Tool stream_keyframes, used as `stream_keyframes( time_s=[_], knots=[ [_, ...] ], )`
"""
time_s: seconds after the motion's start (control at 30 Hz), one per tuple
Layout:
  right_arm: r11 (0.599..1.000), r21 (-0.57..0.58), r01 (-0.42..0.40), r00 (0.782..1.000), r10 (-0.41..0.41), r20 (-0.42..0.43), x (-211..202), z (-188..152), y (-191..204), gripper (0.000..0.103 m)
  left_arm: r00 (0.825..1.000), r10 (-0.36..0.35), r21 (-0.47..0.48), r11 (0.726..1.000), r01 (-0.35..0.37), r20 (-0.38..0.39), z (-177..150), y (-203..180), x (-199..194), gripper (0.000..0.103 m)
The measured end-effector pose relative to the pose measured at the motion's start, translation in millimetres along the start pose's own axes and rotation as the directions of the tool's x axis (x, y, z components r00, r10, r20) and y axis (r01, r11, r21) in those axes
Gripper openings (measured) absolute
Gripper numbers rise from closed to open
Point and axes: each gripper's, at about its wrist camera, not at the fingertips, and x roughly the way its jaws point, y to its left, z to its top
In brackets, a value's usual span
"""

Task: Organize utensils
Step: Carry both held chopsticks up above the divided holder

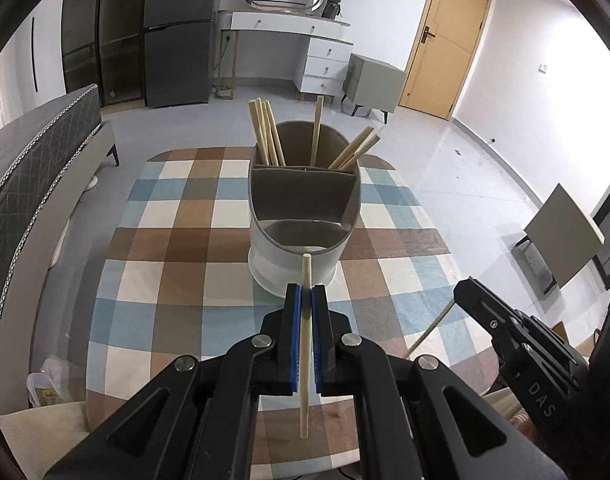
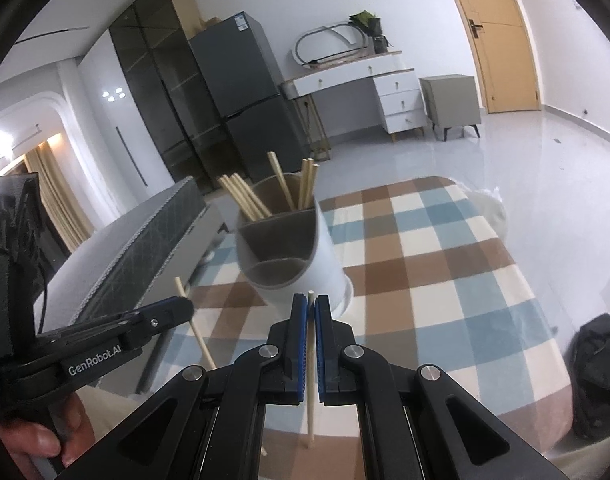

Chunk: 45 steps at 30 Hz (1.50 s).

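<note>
A white utensil holder (image 1: 301,256) with grey compartments stands on the checked tablecloth (image 1: 165,280). Several wooden chopsticks (image 1: 267,136) lean in its far compartments; the near compartments look empty. My left gripper (image 1: 305,290) is shut on one chopstick (image 1: 306,272), just in front of the holder. My right gripper (image 2: 310,300) is shut on another chopstick (image 2: 310,420), also close to the holder (image 2: 325,264). Each gripper shows in the other view: the right gripper (image 1: 463,290) with its stick (image 1: 429,330), the left gripper (image 2: 187,306) with its stick (image 2: 201,340).
A grey padded bed edge (image 1: 45,168) runs along the table's left side. A plastic bag (image 1: 45,388) lies by the near left corner and a black bag (image 2: 601,372) at the right. A fridge (image 2: 245,92), a dresser (image 1: 301,52) and a door (image 1: 445,36) stand far back.
</note>
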Motion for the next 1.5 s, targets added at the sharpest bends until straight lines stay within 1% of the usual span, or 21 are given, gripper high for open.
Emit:
stream_keyframes(
  time_s=[0.1, 0.43, 0.57, 0.77, 0.87, 1.0, 1.1, 1.27, 1.33, 1.5],
  knots=[
    [1.000, -0.001, -0.013, 1.000, 0.013, 0.013, -5, 1, 4, 0.003, 1.000, -0.009, 0.001, 1.000, 0.009, 0.007, 0, 2, -7, 0.001],
    [0.999, -0.044, -0.011, 0.999, 0.013, 0.031, -13, 4, 21, 0.003, 0.998, -0.046, -0.016, 0.999, 0.047, 0.041, 8, 11, -28, 0.001],
    [0.998, -0.058, -0.016, 0.998, 0.020, 0.057, -22, 10, 26, 0.003, 0.996, -0.062, -0.020, 0.998, 0.063, 0.057, 15, 14, -34, 0.001],
    [0.998, -0.054, -0.022, 0.996, 0.026, 0.085, -29, 26, 27, 0.003, 0.993, -0.088, -0.042, 0.995, 0.092, 0.078, 34, 17, -42, 0.001],
    [0.997, -0.072, -0.021, 0.994, 0.029, 0.104, -33, 37, 29, 0.003, 0.990, -0.106, -0.054, 0.992, 0.111, 0.089, 46, 16, -45, 0.001],
    [0.996, -0.069, -0.048, 0.987, 0.058, 0.147, -40, 65, 28, 0.003, 0.985, -0.144, -0.076, 0.986, 0.151, 0.091, 62, 16, -47, 0.001],
    [0.995, -0.079, -0.059, 0.983, 0.072, 0.171, -42, 85, 30, 0.003, 0.982, -0.158, -0.093, 0.982, 0.167, 0.100, 78, 16, -48, 0.001],
    [0.990, -0.126, -0.061, 0.972, 0.088, 0.218, -38, 122, 41, 0.003, 0.978, -0.150, -0.090, 0.982, 0.165, 0.147, 108, 19, -54, 0.001],
    [0.988, -0.138, -0.066, 0.969, 0.096, 0.225, -33, 133, 44, 0.003, 0.973, -0.144, -0.099, 0.981, 0.164, 0.178, 121, 24, -57, 0.001],
    [0.984, -0.161, -0.069, 0.965, 0.107, 0.239, -15, 163, 48, 0.003, 0.966, -0.148, -0.119, 0.977, 0.176, 0.214, 151, 35, -51, 0.001]
  ],
)
